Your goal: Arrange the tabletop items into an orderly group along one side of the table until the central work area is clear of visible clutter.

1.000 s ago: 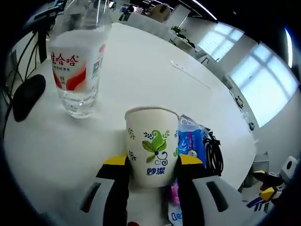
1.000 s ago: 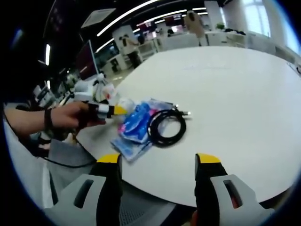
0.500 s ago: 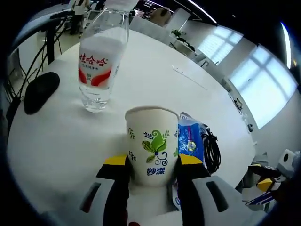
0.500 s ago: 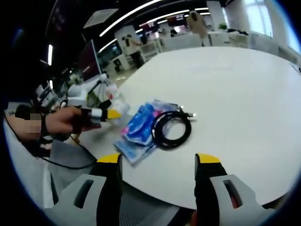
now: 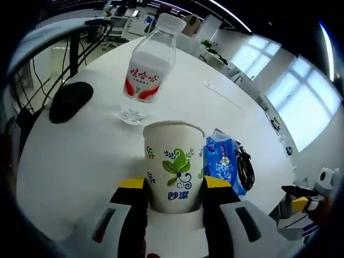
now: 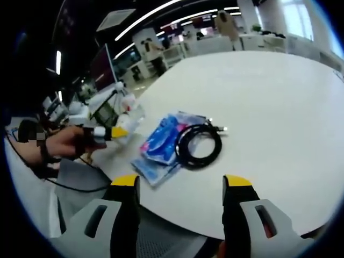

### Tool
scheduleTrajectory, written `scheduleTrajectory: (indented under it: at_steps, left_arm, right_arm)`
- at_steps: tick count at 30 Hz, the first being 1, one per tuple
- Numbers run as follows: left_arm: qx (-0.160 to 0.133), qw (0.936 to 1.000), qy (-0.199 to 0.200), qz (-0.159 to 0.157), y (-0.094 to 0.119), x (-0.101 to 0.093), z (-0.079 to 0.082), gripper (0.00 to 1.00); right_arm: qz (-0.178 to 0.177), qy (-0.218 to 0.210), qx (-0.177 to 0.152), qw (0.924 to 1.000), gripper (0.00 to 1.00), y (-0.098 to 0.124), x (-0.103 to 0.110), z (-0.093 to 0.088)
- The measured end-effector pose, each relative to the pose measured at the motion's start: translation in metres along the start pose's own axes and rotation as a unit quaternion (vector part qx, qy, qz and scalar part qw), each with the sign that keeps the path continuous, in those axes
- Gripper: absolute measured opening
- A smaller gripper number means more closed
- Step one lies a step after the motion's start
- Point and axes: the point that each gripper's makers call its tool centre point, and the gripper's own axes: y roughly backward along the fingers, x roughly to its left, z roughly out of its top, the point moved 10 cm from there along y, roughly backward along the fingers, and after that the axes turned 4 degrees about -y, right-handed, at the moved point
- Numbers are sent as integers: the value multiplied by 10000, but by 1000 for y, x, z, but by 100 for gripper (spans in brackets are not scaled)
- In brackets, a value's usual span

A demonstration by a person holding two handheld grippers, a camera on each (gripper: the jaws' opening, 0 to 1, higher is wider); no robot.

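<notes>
- On the far left of the left gripper view a black mouse (image 5: 70, 100) is lying on the white table (image 5: 80, 156), and a water bottle (image 5: 146, 70) is standing next to it. A second ago the bottle was filling the top left corner; now it is looking smaller and farther off, because the camera is pulling back.
- The left gripper (image 5: 174, 185) is squeezing a paper cup (image 5: 173, 166) between its two jaws, near the table's edge. The cup is thin, so I think a hard squeeze could be crushing it, and a loose one could be letting it slip and tip.
- Just right of the cup, a blue packet (image 5: 219, 165) and a coiled black cable (image 5: 245, 169) are lying together. Putting the cup down too close could be knocking them.
- The right gripper (image 6: 181, 185) is hanging over the table edge with its jaws wide apart, holding nothing.
</notes>
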Motion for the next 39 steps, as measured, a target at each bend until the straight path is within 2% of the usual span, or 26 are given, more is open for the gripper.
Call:
scheduleTrajectory:
  at_steps: [5,8,12,18,21,24,26,29,34,35,38,39]
  left_arm:
    - [-66,9999,141,11,7,-1,-8,38]
    - [-59,9999,84,26,11,0,-13,38]
    - [-85,9997,229,-33,19,-3,-25,38]
    - [20,9996,-207,-179,25,-15,-36,38]
    - [70,9965,-770,-303,28,-25,-37,38]
    - [139,9869,-1546,-445,30,-39,-39,38]
    - [172,9806,-1884,-517,32,-46,-39,38]
    - [217,9659,-2490,-672,34,-56,-42,38]
    - [334,9444,-3179,-778,34,-63,-45,38]
    - [370,9377,-3356,-817,34,-65,-46,38]
    - [385,9282,-3592,-892,35,-70,-47,38]
    - [403,9225,-3726,-921,35,-71,-48,38]
  right_arm:
    - [72,62,55,9999,61,-7,3,2]
    - [143,95,59,9998,61,-11,5,5]
    - [251,135,72,9996,60,-17,9,8]
    - [477,303,196,9982,60,-27,18,11]
    - [680,240,203,9972,59,-32,23,12]
    - [849,299,257,9956,59,-36,32,13]
    - [945,373,305,9944,59,-39,37,14]
    - [1091,460,344,9924,58,-43,45,16]
    - [1500,166,272,9882,56,-50,60,19]
    - [1534,156,268,9877,56,-52,63,18]
    - [1661,124,318,9855,55,-56,69,17]
    - [1733,110,353,9842,55,-58,73,16]
